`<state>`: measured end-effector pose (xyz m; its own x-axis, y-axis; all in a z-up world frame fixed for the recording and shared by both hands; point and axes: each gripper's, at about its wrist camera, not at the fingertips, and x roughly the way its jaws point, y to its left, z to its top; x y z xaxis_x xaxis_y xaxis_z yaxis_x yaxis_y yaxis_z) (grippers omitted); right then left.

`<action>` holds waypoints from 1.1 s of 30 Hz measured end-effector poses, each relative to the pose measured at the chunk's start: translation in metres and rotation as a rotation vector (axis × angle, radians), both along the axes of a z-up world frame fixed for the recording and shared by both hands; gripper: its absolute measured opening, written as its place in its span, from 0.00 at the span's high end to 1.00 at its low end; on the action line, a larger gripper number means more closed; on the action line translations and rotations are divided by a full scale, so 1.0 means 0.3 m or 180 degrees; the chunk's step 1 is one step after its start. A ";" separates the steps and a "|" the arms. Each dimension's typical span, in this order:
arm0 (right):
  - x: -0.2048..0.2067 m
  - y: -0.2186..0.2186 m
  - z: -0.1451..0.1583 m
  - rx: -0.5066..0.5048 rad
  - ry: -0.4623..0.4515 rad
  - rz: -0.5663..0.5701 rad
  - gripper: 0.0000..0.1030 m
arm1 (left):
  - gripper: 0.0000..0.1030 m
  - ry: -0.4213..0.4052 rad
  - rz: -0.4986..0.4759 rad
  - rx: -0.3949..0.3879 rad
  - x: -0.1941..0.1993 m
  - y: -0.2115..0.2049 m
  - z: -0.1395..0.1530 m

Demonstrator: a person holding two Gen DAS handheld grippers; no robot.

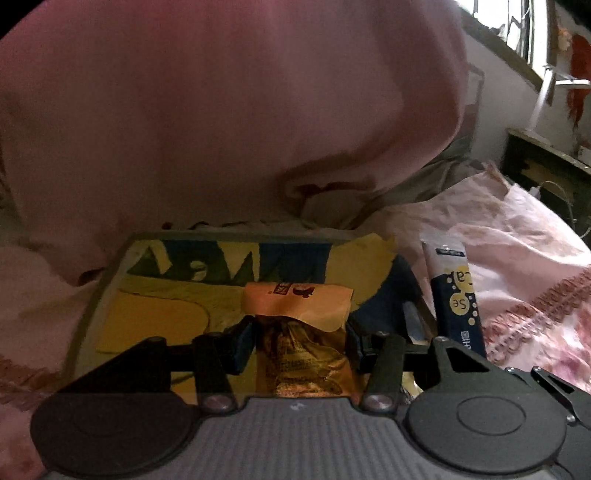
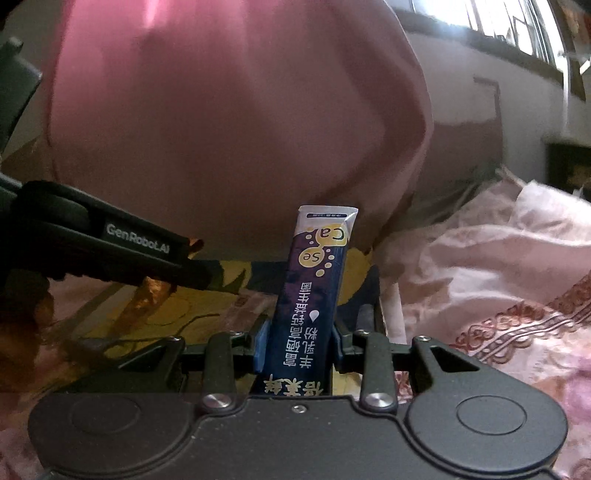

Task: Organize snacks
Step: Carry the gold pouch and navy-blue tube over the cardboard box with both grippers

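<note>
My left gripper (image 1: 301, 341) is shut on an orange snack packet (image 1: 306, 332), whose top flap stands up between the pads. It hangs over a yellow and blue box (image 1: 155, 314). In the right wrist view my right gripper (image 2: 297, 345) is shut on a dark blue stick sachet (image 2: 314, 284) with yellow bubbles and a white top, held upright. The same sachet (image 1: 458, 295) shows at the right of the left wrist view. The left gripper's arm (image 2: 110, 251) reaches in from the left of the right wrist view, with the orange packet (image 2: 147, 291) under it.
A person in a pink top (image 1: 221, 110) fills the upper part of both views, close behind the box. Pink patterned bedding (image 2: 498, 277) lies to the right. A window (image 1: 509, 22) and a dark cabinet (image 1: 543, 173) are at the far right.
</note>
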<state>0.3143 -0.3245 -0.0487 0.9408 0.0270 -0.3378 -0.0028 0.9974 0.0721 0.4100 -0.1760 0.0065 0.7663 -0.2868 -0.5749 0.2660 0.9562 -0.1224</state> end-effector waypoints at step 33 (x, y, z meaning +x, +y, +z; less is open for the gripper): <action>0.146 -0.096 -0.067 0.0330 0.0165 -0.0021 0.21 | 0.14 0.0231 0.0286 -0.0017 0.112 -0.052 -0.095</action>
<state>0.3581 -0.3534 -0.0688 0.9224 0.0582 -0.3818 0.0102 0.9846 0.1746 0.4436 -0.1915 -0.0220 0.7455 -0.2220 -0.6284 0.1695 0.9750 -0.1433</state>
